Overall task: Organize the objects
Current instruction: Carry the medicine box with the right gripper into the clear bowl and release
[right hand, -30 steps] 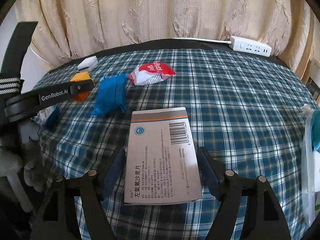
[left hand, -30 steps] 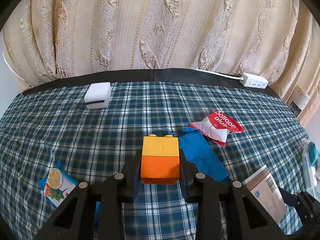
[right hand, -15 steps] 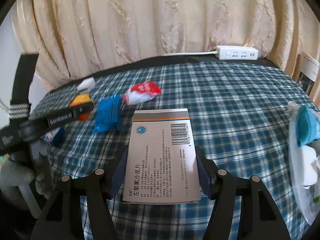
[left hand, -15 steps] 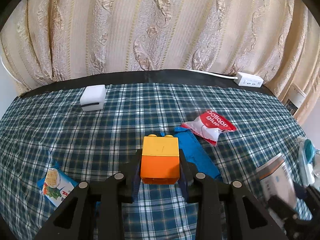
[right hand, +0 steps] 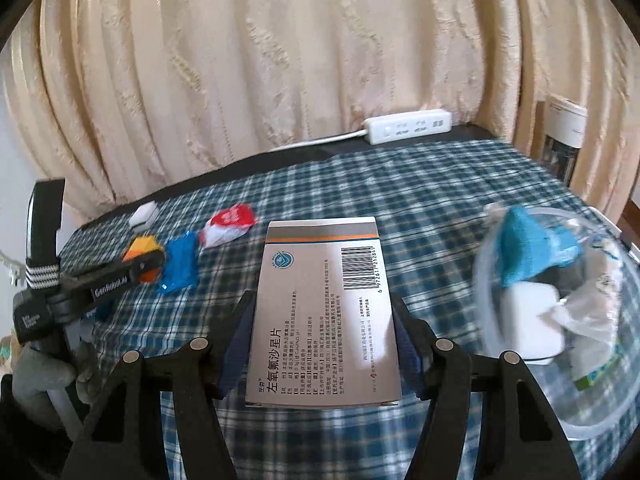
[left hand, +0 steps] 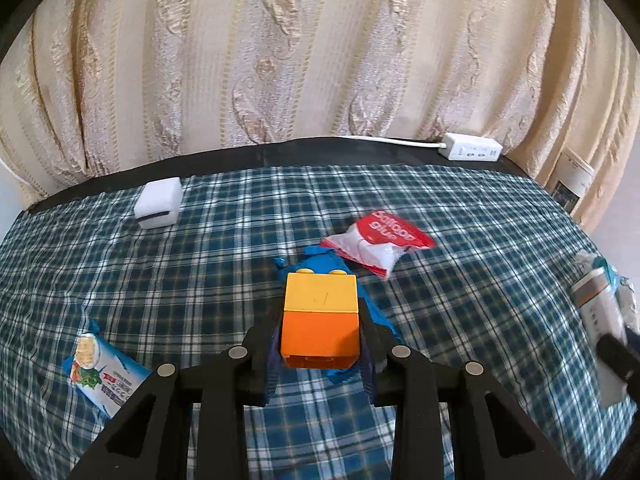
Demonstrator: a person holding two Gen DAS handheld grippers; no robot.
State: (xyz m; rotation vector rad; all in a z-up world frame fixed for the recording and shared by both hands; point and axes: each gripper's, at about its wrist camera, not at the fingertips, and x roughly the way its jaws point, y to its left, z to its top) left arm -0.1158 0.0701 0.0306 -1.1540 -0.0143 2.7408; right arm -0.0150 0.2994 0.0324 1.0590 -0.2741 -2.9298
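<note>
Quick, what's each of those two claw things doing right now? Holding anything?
Left gripper: closed on the yellow and orange toy block.
Right gripper: closed on the white medicine box, held above the checked cloth.

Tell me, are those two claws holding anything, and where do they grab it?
Left gripper clamps the yellow-orange toy block by its orange lower half's sides. Right gripper clamps the medicine box by its long edges.

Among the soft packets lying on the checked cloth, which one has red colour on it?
The balloon glue packet, white with a red printed end. The plain blue packet beside it and the noodle-picture packet at the near left edge show no red area like it.
</note>
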